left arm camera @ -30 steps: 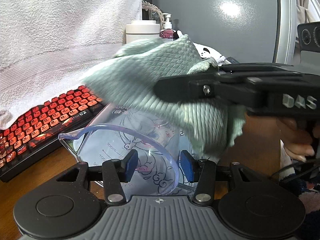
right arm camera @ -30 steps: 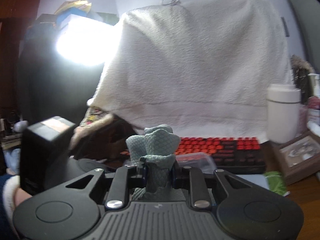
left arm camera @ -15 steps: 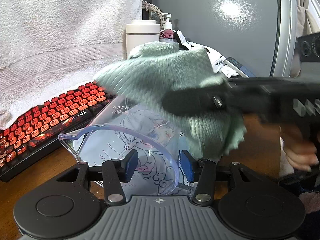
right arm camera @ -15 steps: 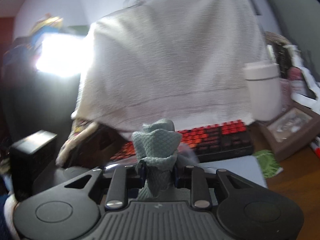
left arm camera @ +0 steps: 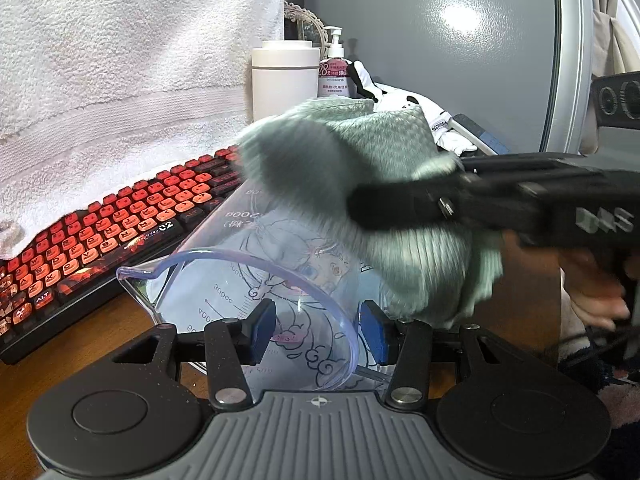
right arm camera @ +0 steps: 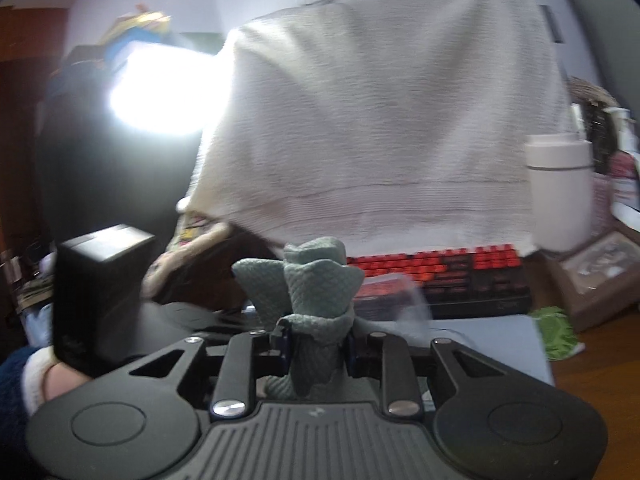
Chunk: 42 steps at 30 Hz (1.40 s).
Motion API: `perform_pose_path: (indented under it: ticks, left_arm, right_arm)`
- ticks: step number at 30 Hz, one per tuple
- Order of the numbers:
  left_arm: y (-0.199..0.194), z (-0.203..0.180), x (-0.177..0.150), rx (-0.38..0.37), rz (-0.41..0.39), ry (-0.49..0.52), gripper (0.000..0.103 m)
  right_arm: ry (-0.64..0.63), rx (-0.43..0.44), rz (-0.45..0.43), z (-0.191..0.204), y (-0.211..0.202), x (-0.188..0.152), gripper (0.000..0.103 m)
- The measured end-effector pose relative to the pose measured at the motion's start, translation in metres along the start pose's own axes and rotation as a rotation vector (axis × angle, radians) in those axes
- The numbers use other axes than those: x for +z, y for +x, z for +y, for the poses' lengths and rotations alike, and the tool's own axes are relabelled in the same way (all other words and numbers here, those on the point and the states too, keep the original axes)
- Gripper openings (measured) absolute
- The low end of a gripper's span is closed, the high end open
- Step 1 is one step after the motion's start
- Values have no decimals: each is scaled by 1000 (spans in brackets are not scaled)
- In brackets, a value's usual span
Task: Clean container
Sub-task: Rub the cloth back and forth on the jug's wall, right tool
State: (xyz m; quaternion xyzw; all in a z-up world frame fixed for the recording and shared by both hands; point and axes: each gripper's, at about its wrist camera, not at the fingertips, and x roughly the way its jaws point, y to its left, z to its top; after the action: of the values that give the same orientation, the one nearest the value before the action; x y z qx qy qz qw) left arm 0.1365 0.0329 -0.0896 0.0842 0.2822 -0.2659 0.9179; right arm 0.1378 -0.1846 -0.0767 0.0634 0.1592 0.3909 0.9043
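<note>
A clear measuring cup (left arm camera: 256,280) with printed scale marks and a cartoon figure lies tilted, its rim and spout towards the camera. My left gripper (left arm camera: 316,332) is shut on the cup's near edge, a blue pad on either side. A grey-green waffle cloth (left arm camera: 340,168) drapes over the cup's upper right side, blurred by motion. My right gripper (left arm camera: 400,204) reaches in from the right, shut on that cloth. In the right wrist view the cloth (right arm camera: 316,280) sticks up, bunched between the shut fingers of my right gripper (right arm camera: 316,344).
A red and black keyboard (left arm camera: 100,232) lies on the wooden desk (left arm camera: 60,368) to the left, under a hanging white towel (left arm camera: 120,60). A white tumbler (left arm camera: 284,76) and a pump bottle (left arm camera: 334,72) stand behind the cup. A hand (left arm camera: 596,292) is at the right.
The right gripper and cloth have slid to the right and a little lower across the cup's upper side. The cup and left gripper have stayed in place.
</note>
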Motion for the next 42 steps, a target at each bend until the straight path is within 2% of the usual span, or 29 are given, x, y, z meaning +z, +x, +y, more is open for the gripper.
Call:
perform_pose_path:
  ticks: [4, 7, 10, 17, 22, 34, 37, 42]
  left_arm:
    - [-1, 0, 0, 0, 0, 0, 47]
    - [-1, 0, 0, -1, 0, -2, 47]
    - [-1, 0, 0, -1, 0, -3, 47]
    - [-2, 0, 0, -2, 0, -4, 47]
    - [-2, 0, 0, 0, 0, -2, 47]
    - [-1, 1, 1, -2, 0, -5, 47]
    - [-1, 0, 1, 0, 0, -3, 47]
    - [-1, -1, 0, 0, 0, -4, 47]
  right_arm:
    - [57, -94, -6, -21, -2, 2, 24]
    - [111, -103, -3, -32, -1, 1, 24]
    - [103, -66, 3, -27, -1, 0, 24]
    - [-16, 117, 39, 14, 3, 1, 24]
    - [-4, 135, 40, 16, 3, 2, 23]
    - [119, -92, 19, -38, 1, 7, 23]
    - [157, -85, 26, -42, 1, 7, 22]
    - [82, -21, 44, -16, 6, 7, 23]
